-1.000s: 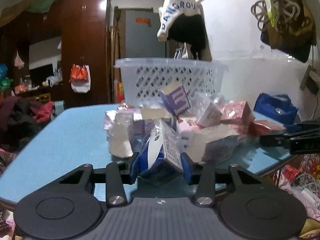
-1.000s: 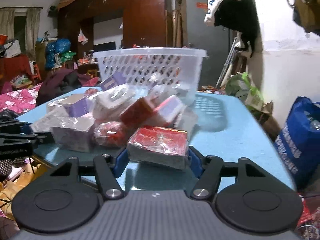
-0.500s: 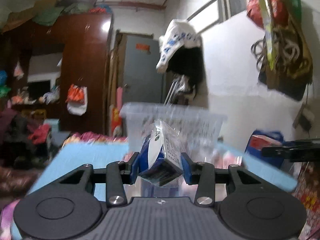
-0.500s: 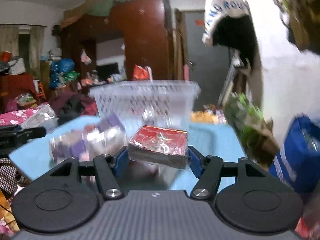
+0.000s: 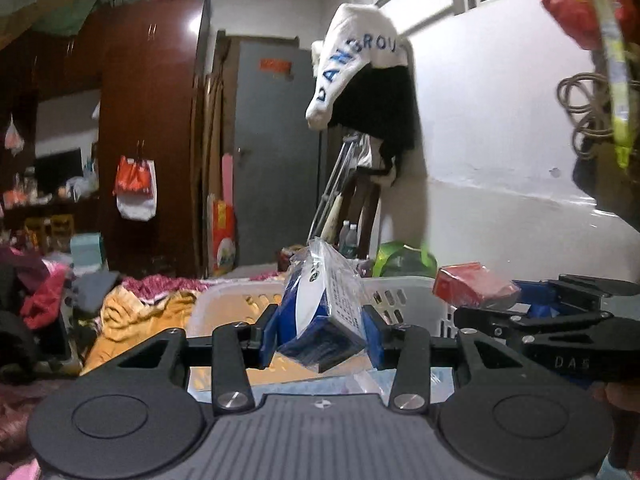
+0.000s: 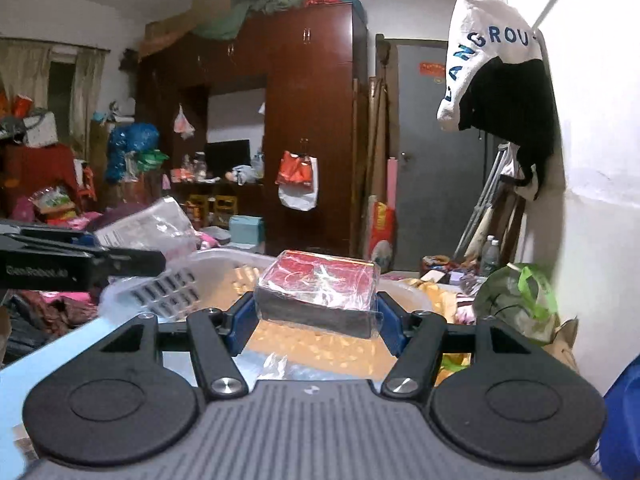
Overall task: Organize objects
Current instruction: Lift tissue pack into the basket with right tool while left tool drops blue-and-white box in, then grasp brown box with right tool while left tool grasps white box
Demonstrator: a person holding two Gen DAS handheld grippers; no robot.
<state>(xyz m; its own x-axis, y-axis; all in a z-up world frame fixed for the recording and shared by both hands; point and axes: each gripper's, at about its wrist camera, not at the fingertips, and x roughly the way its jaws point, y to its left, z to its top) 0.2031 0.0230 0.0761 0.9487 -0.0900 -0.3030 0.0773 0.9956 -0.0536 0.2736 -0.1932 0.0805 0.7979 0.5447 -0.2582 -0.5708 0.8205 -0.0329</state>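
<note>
My left gripper [image 5: 322,328] grips a blue and white plastic-wrapped packet [image 5: 320,304], tilted, above the open white basket [image 5: 236,292]. Its jaws are opening, with the packet still between the pads. My right gripper [image 6: 318,312] has a flat red wrapped box [image 6: 320,288] between its blue pads over the same basket [image 6: 168,292], and its jaws are opening too. In the left wrist view the right gripper [image 5: 480,312] and its red box [image 5: 472,286] show at the right. The right wrist view has the left gripper [image 6: 132,258] and its packet [image 6: 148,226] at the left.
The blue table [image 6: 60,360] edge lies under both grippers. A white wall with hanging clothes [image 6: 496,80] is close on the right. A green bag [image 6: 516,300] sits behind the basket. A blue bag [image 6: 624,420] stands at the lower right. Clutter covers the floor at left.
Both grippers have risen from the table and gone forward with their packets, from in front of the basket to above its opening. The pile of packets has dropped out of view.
</note>
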